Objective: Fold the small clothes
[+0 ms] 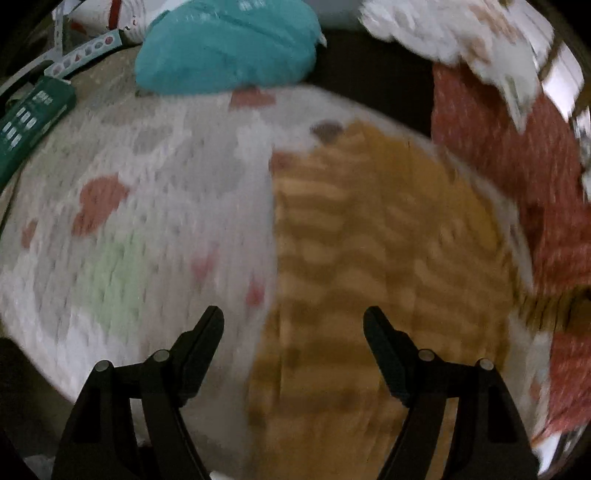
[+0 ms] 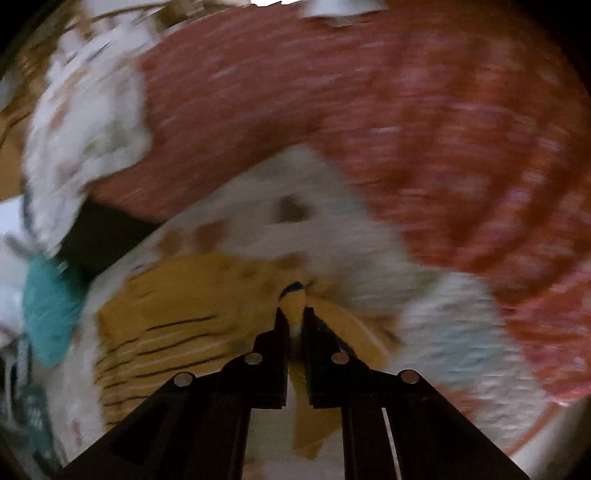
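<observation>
A small mustard-yellow striped garment [image 1: 373, 251] lies on a white patterned cloth [image 1: 147, 206]. It also shows in the right wrist view [image 2: 177, 317]. My left gripper [image 1: 293, 317] is open and empty, hovering just above the garment's left edge. My right gripper [image 2: 294, 314] is shut on a bunched corner of the yellow garment [image 2: 293, 301], which has a dark blue trim, and lifts it off the cloth. Both views are blurred by motion.
A teal garment [image 1: 229, 44] lies at the back. A red speckled garment [image 1: 517, 177] lies to the right, large in the right wrist view [image 2: 424, 140]. A white printed garment [image 1: 461, 33] is at the back right. A green box [image 1: 26, 125] sits far left.
</observation>
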### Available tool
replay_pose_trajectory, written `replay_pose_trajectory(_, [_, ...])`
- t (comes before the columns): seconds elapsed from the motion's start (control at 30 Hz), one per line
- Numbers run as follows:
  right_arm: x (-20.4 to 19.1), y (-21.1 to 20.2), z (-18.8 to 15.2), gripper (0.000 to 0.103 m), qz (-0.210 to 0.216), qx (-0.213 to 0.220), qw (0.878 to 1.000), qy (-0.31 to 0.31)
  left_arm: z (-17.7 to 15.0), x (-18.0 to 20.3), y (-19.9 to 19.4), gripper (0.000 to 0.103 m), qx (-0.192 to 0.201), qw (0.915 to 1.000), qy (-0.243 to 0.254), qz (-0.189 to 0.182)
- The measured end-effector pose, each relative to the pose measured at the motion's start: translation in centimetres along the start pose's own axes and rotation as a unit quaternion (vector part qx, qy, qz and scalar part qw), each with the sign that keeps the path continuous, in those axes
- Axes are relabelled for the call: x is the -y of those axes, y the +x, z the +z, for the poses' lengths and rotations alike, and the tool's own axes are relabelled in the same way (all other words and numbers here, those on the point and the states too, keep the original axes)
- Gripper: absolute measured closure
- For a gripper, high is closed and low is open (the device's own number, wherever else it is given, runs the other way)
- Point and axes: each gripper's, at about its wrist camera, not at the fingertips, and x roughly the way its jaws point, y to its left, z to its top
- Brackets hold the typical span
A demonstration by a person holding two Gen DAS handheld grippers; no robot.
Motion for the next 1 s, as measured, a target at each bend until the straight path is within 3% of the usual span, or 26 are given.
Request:
replay_pose_trajectory(0.17, [-14.0, 6.5, -1.7, 0.096, 0.08, -0.059, 0.993, -0.064, 3.8, -1.8, 1.6, 0.026, 0.048, 0.9984, -0.028, 0.007])
replay_pose_trajectory(0.23, [-19.7, 9.6, -3.2, 0.096, 0.099, -0.083, 0.987, -0.099, 4.1, -3.6, 2.6, 0.026, 0.043, 0.9979, -0.048, -0.001])
replay_pose_trajectory(0.33, [-26.1, 14.2, -5.7, 0.096, 0.124, -0.122, 0.977, -0.123, 4.5, -6.1, 4.9, 0.026, -0.004, 0.9945, -0.102, -0.024])
replay_pose_trajectory(0.4, [-29.1, 17.2, -7.2, 0.096, 0.132, -0.144, 0.972, -0.131, 5.2, -7.4, 5.1, 0.026, -0.006, 0.9905, -0.131, -0.043])
replay_pose_trajectory(0.5, [-32.9, 21.0, -8.6, 0.095, 0.114, -0.158, 0.968, -0.157, 5.6, -8.0, 4.9, 0.026, 0.003, 0.9912, -0.127, -0.035])
replay_pose_trajectory(0.6, [-34.7, 23.8, -9.5, 0.089, 0.105, -0.167, 0.964, -0.176, 5.7, -8.3, 4.5, 0.026, 0.009, 0.9912, -0.126, -0.039])
replay_pose_trajectory(0.67, [-34.9, 24.1, -9.6, 0.075, 0.124, -0.176, 0.962, -0.169, 5.9, -8.6, 4.4, 0.026, 0.012, 0.9903, -0.132, -0.04])
replay_pose_trajectory(0.77, [-35.8, 21.6, -9.6, 0.062, 0.192, -0.171, 0.951, -0.173, 5.9, -9.7, 4.1, 0.026, 0.013, 0.9878, -0.15, -0.041])
replay_pose_trajectory(0.87, [-36.1, 17.7, -10.2, 0.046, 0.211, -0.151, 0.946, -0.194, 5.8, -11.3, 3.8, 0.026, 0.014, 0.9839, -0.175, -0.035])
replay_pose_trajectory(1.0, [-33.7, 12.9, -15.4, 0.046, 0.217, -0.181, 0.93, -0.237, 5.2, -13.4, 3.5, 0.026, 0.011, 0.9775, -0.209, -0.029])
